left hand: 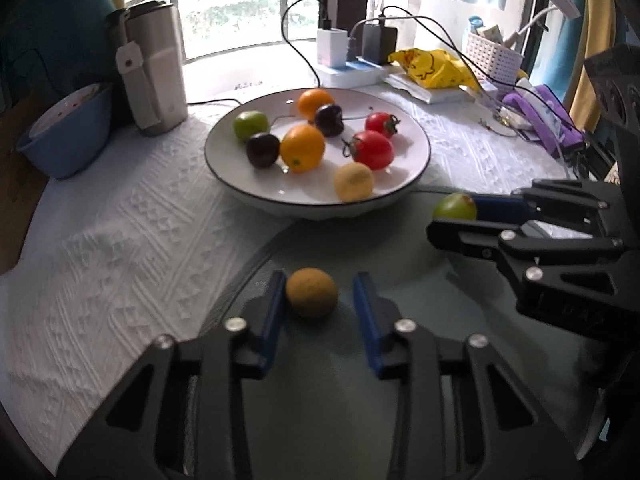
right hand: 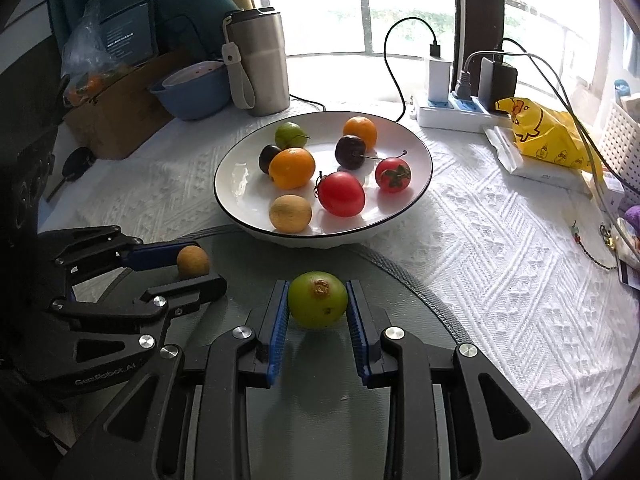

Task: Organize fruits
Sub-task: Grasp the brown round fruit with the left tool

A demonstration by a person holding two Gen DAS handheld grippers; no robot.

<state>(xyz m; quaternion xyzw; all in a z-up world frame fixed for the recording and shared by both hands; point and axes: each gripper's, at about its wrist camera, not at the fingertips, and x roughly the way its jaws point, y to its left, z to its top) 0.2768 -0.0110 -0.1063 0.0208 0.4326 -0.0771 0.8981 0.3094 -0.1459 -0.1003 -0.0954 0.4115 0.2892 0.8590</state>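
Tongs: right (right hand: pixel 318 288) pinches green fruit (right hand: pixel 318 302), left (left hand: pixel 320 280) straddles brown fruit (left hand: pixel 311 293).

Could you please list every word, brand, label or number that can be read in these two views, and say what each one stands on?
"GenRobot AI", partly cut off: on the black body of the left gripper, seen in the right wrist view.
Embossed letters on the right gripper body in the left wrist view: too dark to read.
Lines of text on the dark screen: too small to read.
Print on the yellow bag: cartoon duck figures only, no legible words.
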